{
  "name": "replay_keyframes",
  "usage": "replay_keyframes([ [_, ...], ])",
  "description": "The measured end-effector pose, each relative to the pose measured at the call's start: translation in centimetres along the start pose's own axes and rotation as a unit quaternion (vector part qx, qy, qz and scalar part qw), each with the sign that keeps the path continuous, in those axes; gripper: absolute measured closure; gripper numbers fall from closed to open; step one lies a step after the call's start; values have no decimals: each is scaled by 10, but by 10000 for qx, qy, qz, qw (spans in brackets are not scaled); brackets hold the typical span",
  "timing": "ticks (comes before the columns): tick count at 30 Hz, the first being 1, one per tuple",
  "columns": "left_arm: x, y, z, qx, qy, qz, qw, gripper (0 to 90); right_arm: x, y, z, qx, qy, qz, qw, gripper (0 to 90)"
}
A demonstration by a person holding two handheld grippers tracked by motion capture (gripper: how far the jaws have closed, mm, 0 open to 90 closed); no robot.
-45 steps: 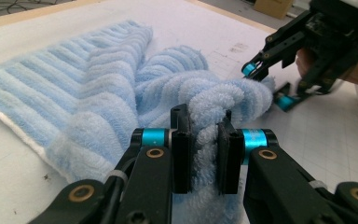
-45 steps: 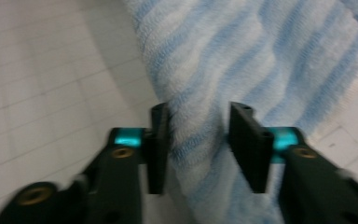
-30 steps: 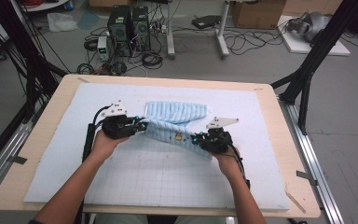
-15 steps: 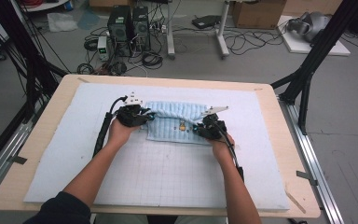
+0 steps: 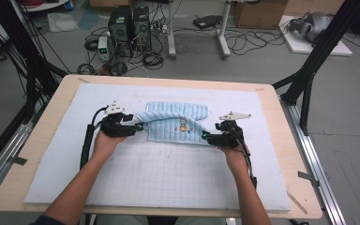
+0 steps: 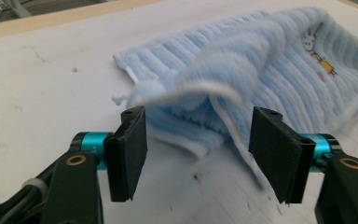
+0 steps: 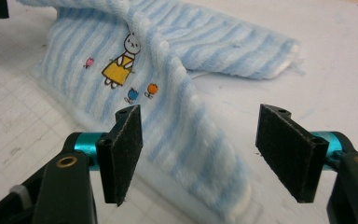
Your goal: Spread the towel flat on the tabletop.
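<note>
A wooden counter (image 5: 42, 140) carries a pale blue mat (image 5: 168, 173), where a folded blue striped towel (image 5: 178, 124) lies near the far middle. At either end, the left gripper (image 5: 138, 125) and right gripper (image 5: 205, 136) have just opened, fingers wide, the cloth loose between them.

The mat (image 5: 159, 178) lies bare on the near side of the towel (image 5: 178, 123) and at both ends, seemingly flat, and only the towel's rumpled folds stand between the grippers.
</note>
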State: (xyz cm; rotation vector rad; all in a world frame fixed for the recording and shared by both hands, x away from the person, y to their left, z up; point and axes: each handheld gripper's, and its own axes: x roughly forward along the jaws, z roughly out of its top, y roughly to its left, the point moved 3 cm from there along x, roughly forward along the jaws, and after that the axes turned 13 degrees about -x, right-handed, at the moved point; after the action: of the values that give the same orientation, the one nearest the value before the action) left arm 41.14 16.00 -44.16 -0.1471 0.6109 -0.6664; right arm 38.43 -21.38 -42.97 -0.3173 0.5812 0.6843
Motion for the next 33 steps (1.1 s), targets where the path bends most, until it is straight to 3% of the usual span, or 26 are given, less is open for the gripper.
replay_keyframes([
  [3, -2, -1, -6, -78, 361, -51, 9993, 407, -10, 3, -10, 16, 30, -27, 10000, 289],
  [6, -3, -9, -11, -23, 239, -109, 9997, 432, -20, 7, -21, 59, -47, -27, 10000, 282],
  [12, 19, -30, -18, -54, 446, -326, 9985, 392, -34, 16, -39, 94, -28, -81, 9999, 276],
  [16, 38, -41, -24, 172, 872, -181, 9959, 375, -41, 18, -47, 154, -81, -111, 9998, 275],
  [18, 42, -47, -26, 399, 913, 87, 9950, 383, -44, 18, -50, 192, -91, -127, 9997, 274],
  [20, 42, -49, -26, 647, 941, 309, 9930, 460, -46, 17, -52, 210, -84, -145, 9996, 274],
  [22, 40, -50, -26, 766, 952, 248, 9922, 561, -47, 15, -54, 230, -92, -174, 9995, 272],
  [24, 38, -52, -27, 933, 966, 199, 9907, 770, -46, 13, -54, 280, -98, -186, 9994, 270],
  [26, 34, -53, -29, 965, 959, 140, 9906, 801, -46, 13, -55, 283, -82, -182, 9994, 269],
  [28, 28, -53, -32, 820, 1036, -49, 9912, 805, -45, 14, -55, 253, -75, -183, 9995, 270],
  [30, 18, -54, -34, 720, 910, -216, 9930, 806, -45, 15, -55, 250, -65, -172, 9995, 270],
  [33, 3, -53, -37, 633, 801, -432, 9938, 806, -44, 16, -54, 219, -79, -169, 9996, 270],
])
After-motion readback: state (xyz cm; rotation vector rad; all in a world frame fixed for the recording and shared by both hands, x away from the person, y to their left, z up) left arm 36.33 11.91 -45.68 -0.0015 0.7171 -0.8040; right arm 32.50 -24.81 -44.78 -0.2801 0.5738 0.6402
